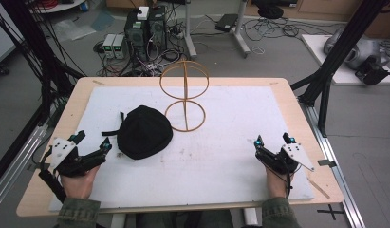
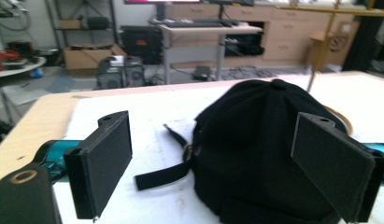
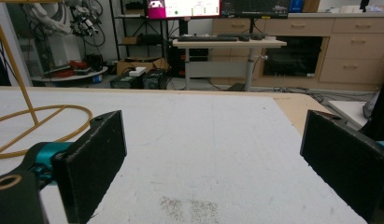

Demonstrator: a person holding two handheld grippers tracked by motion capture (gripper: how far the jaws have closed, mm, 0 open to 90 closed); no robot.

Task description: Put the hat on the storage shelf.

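First, advance the left gripper [image 1: 94, 142], fingers [image 2: 105, 161] spread wide and empty, onto the black cap [image 1: 144, 131] lying just ahead on the table [image 1: 221, 142] near the wire stand [image 1: 184, 97]. Grip the crown fabric squarely. Right gripper [image 1: 273, 141] rests wide open, well apart.

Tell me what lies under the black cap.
The black cap rests dome up on the white mat, its strap trailing toward the left gripper. Whatever may be beneath the dome is hidden by the fabric.
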